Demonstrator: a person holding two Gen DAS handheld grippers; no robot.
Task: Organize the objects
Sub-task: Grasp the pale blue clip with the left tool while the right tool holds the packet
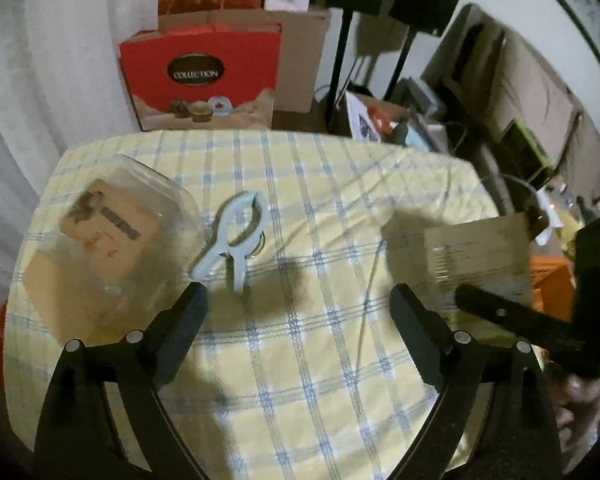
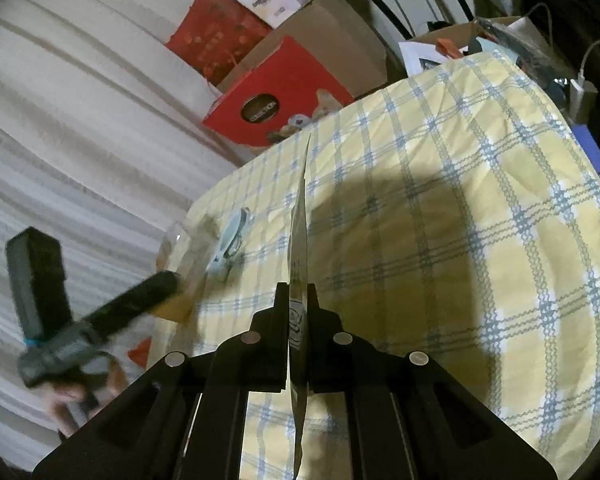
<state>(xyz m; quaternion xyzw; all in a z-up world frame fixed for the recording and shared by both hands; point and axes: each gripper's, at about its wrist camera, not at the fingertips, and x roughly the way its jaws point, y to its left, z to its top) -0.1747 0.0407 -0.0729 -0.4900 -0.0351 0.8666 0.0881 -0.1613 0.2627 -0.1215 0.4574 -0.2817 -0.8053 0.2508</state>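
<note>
Two grippers work over a surface [image 1: 300, 360] covered by a yellow-and-blue checked cloth. The right gripper [image 2: 299, 300] is clamped tight on a thin flat card [image 2: 299, 224], held edge-on and lifted clear of the cloth; in the left wrist view the same card [image 1: 476, 248] shows as a brownish panel at the right. The left gripper [image 1: 300, 300] stands wide with nothing between its fingers, hovering just short of a pale blue clothes peg [image 1: 236, 236]. A clear plastic tub [image 1: 112, 240] with a tan label sits just left of the peg. Judging by this, the card is mid-carry, probably toward the tub. Next, the left gripper would need to drop onto the peg and close across its narrow body.
</note>
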